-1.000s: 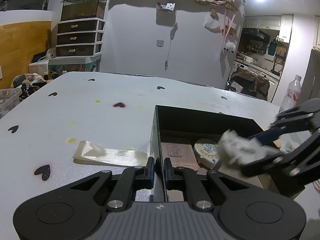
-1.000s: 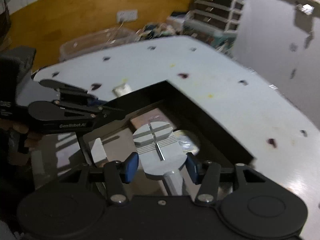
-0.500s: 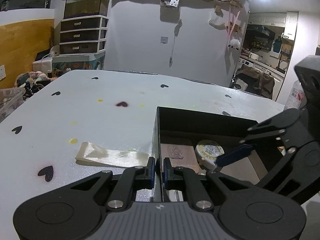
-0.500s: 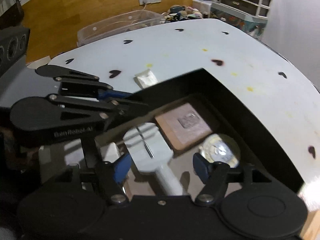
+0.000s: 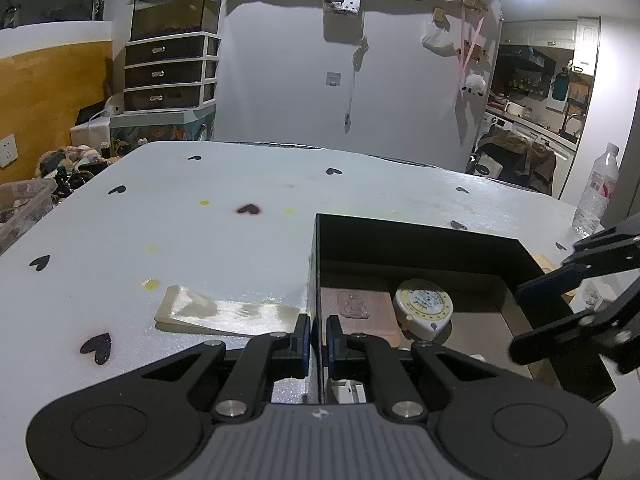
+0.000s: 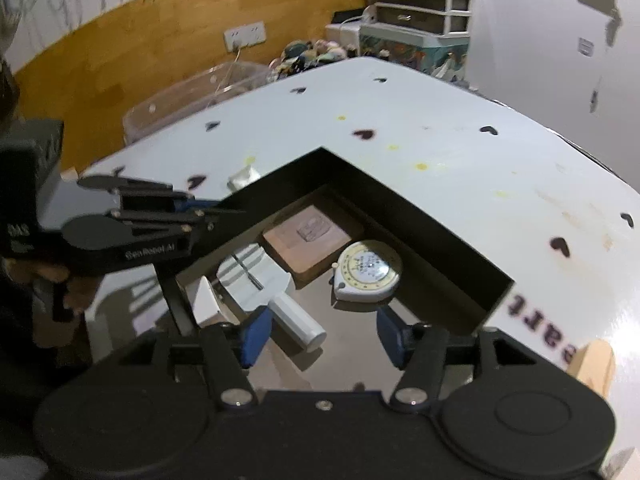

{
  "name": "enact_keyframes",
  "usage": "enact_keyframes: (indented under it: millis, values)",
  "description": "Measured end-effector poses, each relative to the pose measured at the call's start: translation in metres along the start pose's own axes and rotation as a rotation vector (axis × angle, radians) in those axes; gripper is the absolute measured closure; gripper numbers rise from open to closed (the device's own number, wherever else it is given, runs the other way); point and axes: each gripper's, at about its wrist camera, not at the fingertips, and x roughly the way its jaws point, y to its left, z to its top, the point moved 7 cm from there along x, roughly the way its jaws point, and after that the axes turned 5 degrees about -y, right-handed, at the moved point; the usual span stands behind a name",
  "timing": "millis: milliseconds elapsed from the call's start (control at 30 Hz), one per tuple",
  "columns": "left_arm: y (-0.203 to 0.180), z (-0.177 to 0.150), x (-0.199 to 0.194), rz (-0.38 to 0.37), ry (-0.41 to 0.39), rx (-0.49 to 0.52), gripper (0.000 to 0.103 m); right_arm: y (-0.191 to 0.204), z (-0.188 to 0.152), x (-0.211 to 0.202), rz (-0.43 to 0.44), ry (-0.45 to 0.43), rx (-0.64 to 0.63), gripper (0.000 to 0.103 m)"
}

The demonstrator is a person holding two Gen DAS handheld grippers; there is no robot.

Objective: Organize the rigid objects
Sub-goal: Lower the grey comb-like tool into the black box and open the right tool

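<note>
Left wrist view: the left gripper (image 5: pixel 318 336) sits at the bottom centre, its blue pads clamped on the near wall of the black box (image 5: pixel 420 236), one pad outside, one inside. In the box, right of centre, a brown wooden block (image 5: pixel 362 312) lies flat with a round tape measure (image 5: pixel 424 306) touching its right edge. On the white table (image 5: pixel 240 200), just left of the box, lies a pale glossy strip (image 5: pixel 224 312). The right gripper (image 5: pixel 560 308) reaches in from the right edge over the box's right wall. A water bottle (image 5: pixel 596 196) stands on the table at the far right; a drawer unit (image 5: pixel 170 76) stands behind in the upper left.

Right wrist view: the right gripper (image 6: pixel 320 336) fills the bottom — its jaws stand apart with nothing pressed between them, having just been opening. Just ahead, on the box floor, lies a white handled tool (image 6: pixel 272 292), its cylindrical handle ending between the blue pads without touching them. Beyond it sit the wooden block (image 6: pixel 308 240) and, to the right, the tape measure (image 6: pixel 368 270). The left gripper (image 6: pixel 208 216) comes in from the left, pinching the box wall (image 6: pixel 280 188); a hand (image 6: pixel 60 292) holds it at the left edge. A clear plastic bin (image 6: pixel 192 96) stands past the table, upper left.
</note>
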Motion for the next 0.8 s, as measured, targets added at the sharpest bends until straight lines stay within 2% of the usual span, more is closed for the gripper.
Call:
enact_keyframes:
  millis: [33,200,333,600,800]
  values:
    - [0.000,0.000,0.000,0.002,0.000,0.001,0.095,-0.001,0.000,-0.004,-0.002,-0.009,0.011,0.038]
    - [-0.001,0.001,-0.003,0.013,-0.003,0.004,0.096,-0.003,0.000,-0.019,-0.026,-0.055,0.047,0.016]
    - [-0.003,0.001,-0.005,0.021,-0.006,0.007,0.096,-0.005,0.000,-0.036,-0.050,-0.113,0.072,0.003]
    - [-0.006,0.001,-0.008,0.043,-0.019,0.022,0.096,-0.017,-0.004,-0.068,-0.142,-0.178,0.097,0.000]
    - [-0.006,0.000,-0.009,0.047,-0.027,0.019,0.096,-0.040,-0.017,-0.089,-0.253,-0.204,0.155,0.000]
